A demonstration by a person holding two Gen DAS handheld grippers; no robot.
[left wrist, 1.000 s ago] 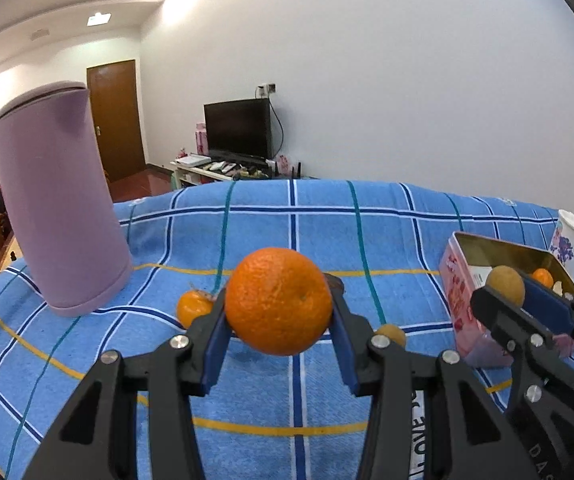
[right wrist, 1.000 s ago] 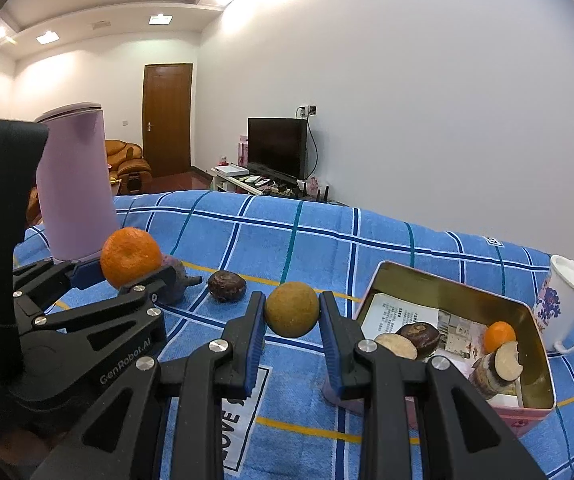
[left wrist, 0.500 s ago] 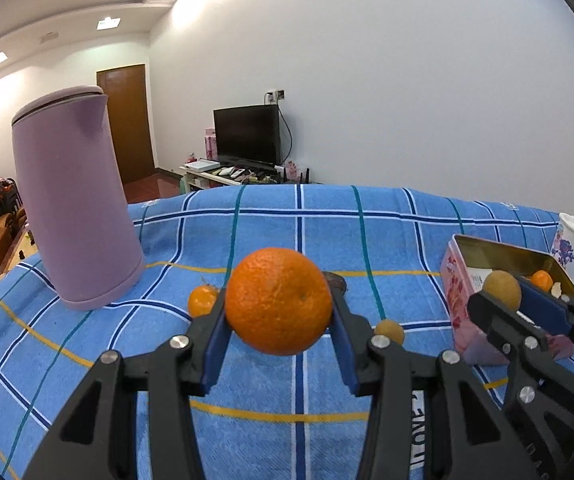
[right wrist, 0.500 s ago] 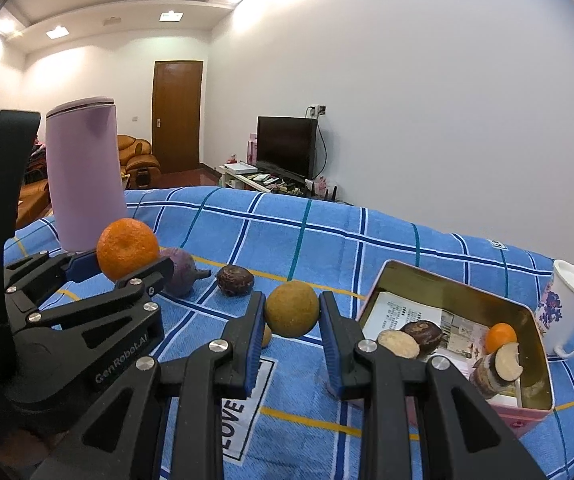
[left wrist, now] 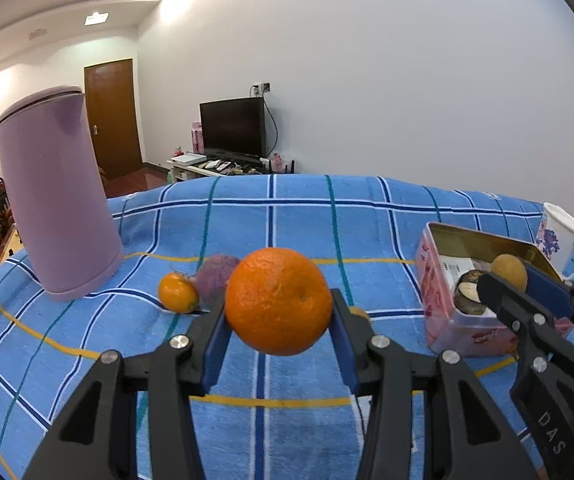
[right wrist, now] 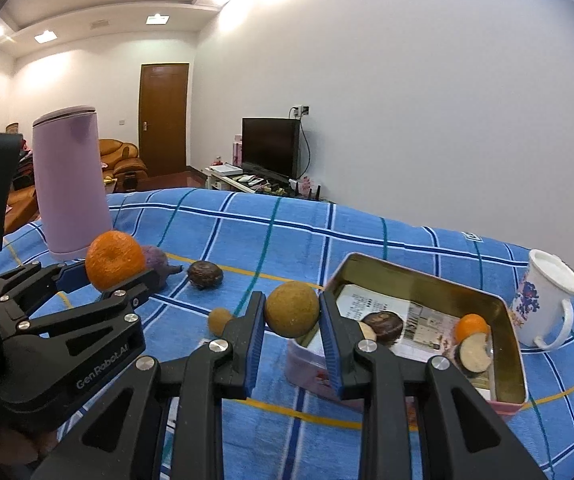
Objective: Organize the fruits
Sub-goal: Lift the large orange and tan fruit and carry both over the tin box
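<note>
My left gripper is shut on a large orange, held above the blue plaid cloth; it also shows in the right wrist view. My right gripper is shut on a round yellow-brown fruit, held just left of the open pink tin. The tin holds a dark passion fruit, a small orange and a cut fruit. On the cloth lie a small orange, a purple fruit, a dark passion fruit and a small yellow fruit.
A tall lilac canister stands at the left on the cloth. A white floral mug stands right of the tin. Behind the table are a TV on a low stand and a brown door.
Both grippers have risen and drawn back a little with their fruits still held. The purple fruit has come into the left wrist view beside the small orange.
</note>
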